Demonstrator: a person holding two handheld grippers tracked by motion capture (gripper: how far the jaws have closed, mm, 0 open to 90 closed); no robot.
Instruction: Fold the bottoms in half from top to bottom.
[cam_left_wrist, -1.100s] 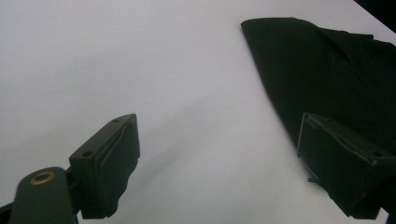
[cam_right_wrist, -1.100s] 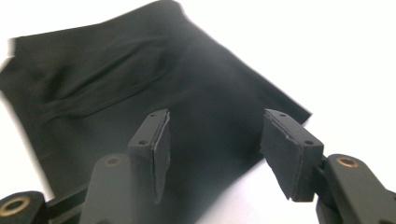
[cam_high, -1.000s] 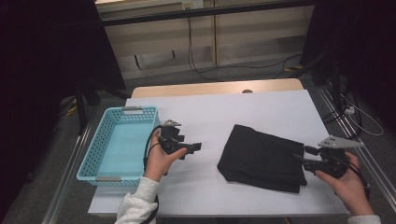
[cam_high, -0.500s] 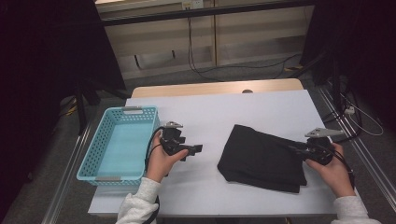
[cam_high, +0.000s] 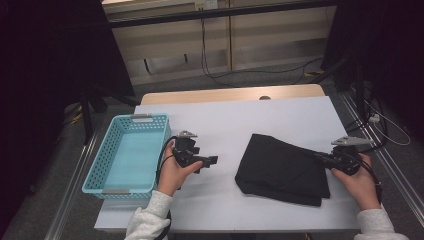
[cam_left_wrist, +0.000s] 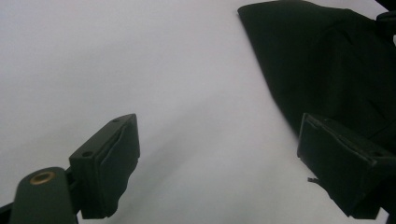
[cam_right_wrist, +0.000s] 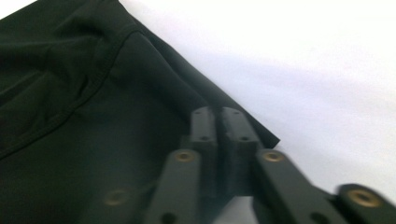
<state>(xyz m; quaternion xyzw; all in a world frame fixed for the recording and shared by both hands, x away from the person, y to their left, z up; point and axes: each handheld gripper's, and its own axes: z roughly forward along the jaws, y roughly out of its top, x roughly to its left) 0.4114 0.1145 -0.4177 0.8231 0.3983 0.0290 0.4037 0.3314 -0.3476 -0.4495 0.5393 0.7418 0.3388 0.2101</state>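
A black cloth (cam_high: 280, 167) lies folded flat on the right half of the white table (cam_high: 230, 120). My right gripper (cam_high: 319, 156) is at the cloth's right edge with its jaws pressed together on the hem of the black cloth (cam_right_wrist: 93, 116); the right gripper (cam_right_wrist: 217, 114) sits near the cloth's corner. My left gripper (cam_high: 212, 160) is held just above the table, left of the cloth, pointing toward it. In the left gripper view the left gripper (cam_left_wrist: 215, 135) is wide open over bare table, with the black cloth (cam_left_wrist: 336, 70) ahead at the right.
A light blue plastic basket (cam_high: 102, 165) with nothing in it stands at the table's left edge, right beside the left hand. Metal rails run along both sides of the table. A wooden strip (cam_high: 225, 95) borders the far edge.
The right hand has moved left from beyond the cloth's right side, bringing its gripper onto the cloth's right edge. The left gripper has stayed in place.
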